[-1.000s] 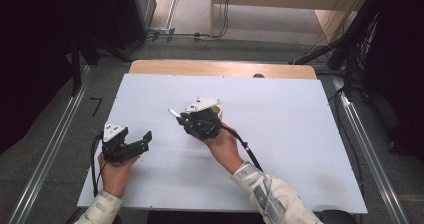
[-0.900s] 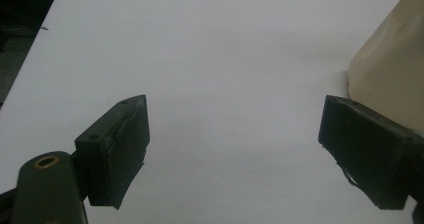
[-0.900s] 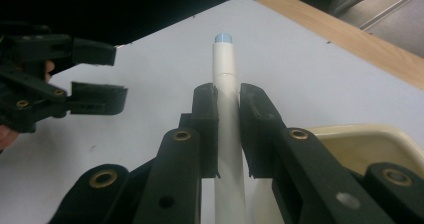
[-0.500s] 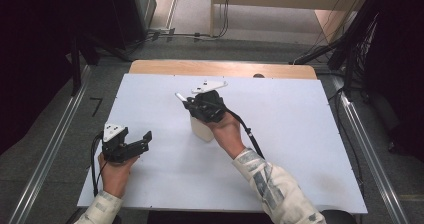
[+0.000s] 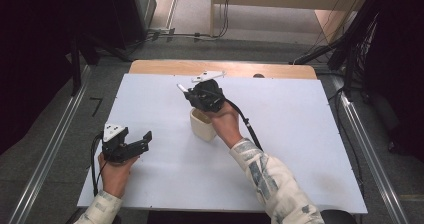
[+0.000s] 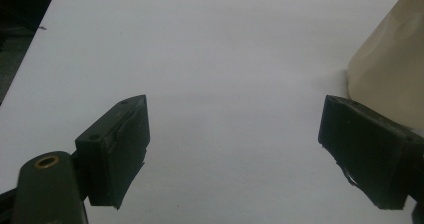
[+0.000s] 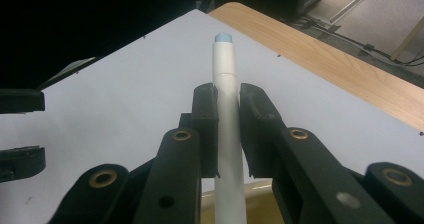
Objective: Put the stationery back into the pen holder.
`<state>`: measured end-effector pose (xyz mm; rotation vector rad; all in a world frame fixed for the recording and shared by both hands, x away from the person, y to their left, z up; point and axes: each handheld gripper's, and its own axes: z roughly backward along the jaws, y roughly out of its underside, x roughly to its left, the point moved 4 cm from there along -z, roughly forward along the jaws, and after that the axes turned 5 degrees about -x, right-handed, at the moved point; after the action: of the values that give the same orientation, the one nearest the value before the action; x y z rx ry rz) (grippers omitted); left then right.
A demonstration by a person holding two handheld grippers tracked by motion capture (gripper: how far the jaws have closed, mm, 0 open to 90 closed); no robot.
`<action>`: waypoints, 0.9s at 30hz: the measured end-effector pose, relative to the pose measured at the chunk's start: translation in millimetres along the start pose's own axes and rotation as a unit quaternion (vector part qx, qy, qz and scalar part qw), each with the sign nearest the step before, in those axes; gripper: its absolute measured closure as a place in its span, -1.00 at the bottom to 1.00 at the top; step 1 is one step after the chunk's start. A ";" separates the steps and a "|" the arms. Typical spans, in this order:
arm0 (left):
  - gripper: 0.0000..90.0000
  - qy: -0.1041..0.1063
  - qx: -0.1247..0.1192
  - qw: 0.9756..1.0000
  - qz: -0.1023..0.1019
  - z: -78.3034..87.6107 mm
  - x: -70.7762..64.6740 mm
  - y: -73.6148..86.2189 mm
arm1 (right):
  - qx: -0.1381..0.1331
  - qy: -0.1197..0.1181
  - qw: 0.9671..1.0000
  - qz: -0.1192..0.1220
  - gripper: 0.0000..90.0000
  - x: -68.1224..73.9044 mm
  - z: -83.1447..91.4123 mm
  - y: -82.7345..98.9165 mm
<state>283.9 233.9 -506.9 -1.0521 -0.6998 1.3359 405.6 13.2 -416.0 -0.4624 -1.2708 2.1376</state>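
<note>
A: Since a second ago, the right gripper (image 5: 186, 91) has travelled away from the person toward twelve o'clock and a little up, carrying the pen (image 7: 226, 109) with it. It hangs over the cup (image 5: 202, 125) now, which is uncovered where the hand hid it before.

B: And the grip?

A: Its jaws are pinched tight on the pen's barrel, about midway along. In the right gripper view the blue-tipped end pokes out past the pads (image 7: 206, 129), and the cup's rim sits just below.

B: What about the left gripper (image 5: 141, 140)?

A: It has not shifted. It rests at about eight o'clock on the white table (image 5: 300, 134), jaws spread wide with nothing between them. The cup (image 6: 390, 69) stands just off its right jaw, at two o'clock in the left gripper view.

B: How will the pen handle?

A: I'd judge it light and stiff, with a smooth, round barrel that could roll or slide between flat pads. Holding it near the middle, as now, keeps it balanced. A grip near either end would let it swing.

B: And the cup?

A: Light too, I'd guess, so a knock from the pen could tip it. The pen should go in straight down, clear of the rim.
</note>
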 end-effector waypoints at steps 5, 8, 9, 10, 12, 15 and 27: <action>-0.69 0.001 -0.001 1.000 0.001 0.1 0.3 -0.1 | 0.005 0.001 1.000 -0.003 0.68 -4.2 -4.2 2.5; -0.69 0.001 -0.001 1.000 0.001 0.0 0.4 -0.1 | 0.002 0.000 1.000 -0.005 0.68 -5.6 -4.9 2.3; -0.69 0.000 -0.001 1.000 0.001 -0.1 0.4 -0.1 | 0.002 0.000 1.000 -0.005 0.68 -5.7 -4.7 2.3; -0.69 0.001 -0.001 1.000 0.001 0.0 0.4 0.0 | 0.001 0.000 1.000 -0.006 0.68 -5.9 -4.8 2.3; -0.69 0.001 -0.001 1.000 0.001 -0.2 0.2 0.0 | 0.001 0.001 1.000 -0.006 0.68 -6.1 -5.0 2.3; -0.69 0.001 -0.001 1.000 0.000 0.1 0.1 0.0 | 0.000 0.001 1.000 -0.005 0.68 -6.2 -4.4 2.1; -0.69 0.001 -0.001 1.000 0.001 0.0 0.4 0.1 | -0.001 0.002 1.000 -0.009 0.68 -9.1 -2.4 2.8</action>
<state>284.0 234.2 -507.1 -1.0552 -0.6984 1.3370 412.9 7.9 -419.7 -0.4547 -1.2703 2.1185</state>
